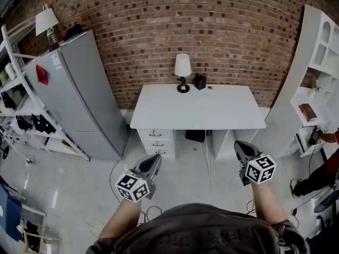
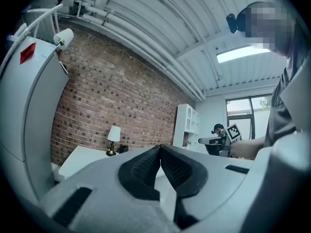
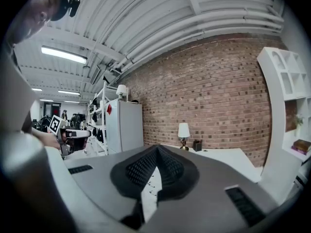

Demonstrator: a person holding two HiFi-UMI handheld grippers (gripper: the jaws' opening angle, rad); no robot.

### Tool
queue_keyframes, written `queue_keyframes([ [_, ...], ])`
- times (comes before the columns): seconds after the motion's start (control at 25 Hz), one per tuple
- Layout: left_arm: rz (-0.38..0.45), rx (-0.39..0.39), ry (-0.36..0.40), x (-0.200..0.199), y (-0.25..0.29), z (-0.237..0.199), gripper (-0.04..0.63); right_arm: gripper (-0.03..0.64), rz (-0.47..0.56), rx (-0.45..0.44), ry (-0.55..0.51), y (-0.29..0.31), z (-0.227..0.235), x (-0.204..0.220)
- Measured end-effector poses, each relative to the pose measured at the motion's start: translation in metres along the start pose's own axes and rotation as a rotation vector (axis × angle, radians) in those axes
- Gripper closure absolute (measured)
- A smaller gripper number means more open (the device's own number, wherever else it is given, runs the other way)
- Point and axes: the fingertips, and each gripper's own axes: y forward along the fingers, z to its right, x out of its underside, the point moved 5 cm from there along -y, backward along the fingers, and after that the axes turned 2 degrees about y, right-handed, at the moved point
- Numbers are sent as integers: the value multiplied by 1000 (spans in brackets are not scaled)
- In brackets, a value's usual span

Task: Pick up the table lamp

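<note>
The table lamp (image 1: 183, 72), with a white shade and a dark brass-coloured base, stands at the back middle of the white desk (image 1: 175, 112), against the brick wall. It also shows small and far off in the left gripper view as the lamp (image 2: 113, 139) and in the right gripper view as the lamp (image 3: 183, 134). My left gripper (image 1: 155, 161) and right gripper (image 1: 239, 146) hover over the floor in front of the desk, well short of the lamp. Both are shut with nothing between the jaws, as seen on the left gripper (image 2: 160, 147) and right gripper (image 3: 158, 148).
A small black box (image 1: 199, 81) sits just right of the lamp. A grey fridge (image 1: 79, 97) stands left of the desk with a second lamp (image 1: 46, 23) on top. White shelving (image 1: 318, 67) rises at the right, a wire rack (image 1: 21, 115) at the left. A person (image 1: 323, 176) is at the right edge.
</note>
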Motion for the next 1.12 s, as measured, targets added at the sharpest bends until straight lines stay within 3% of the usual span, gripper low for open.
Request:
queue_keyframes([
  [0.36,-2,-28,3,-2,24,15,591,624,2,-16,6,-8,25,-5],
  [0.84,10,-27,-1,4,80,87,591,624,-9,-52,-19,-47,88,-3],
  [1.12,-4,-50,3,6,88,82,591,624,-20,-65,-2,-30,103,4],
])
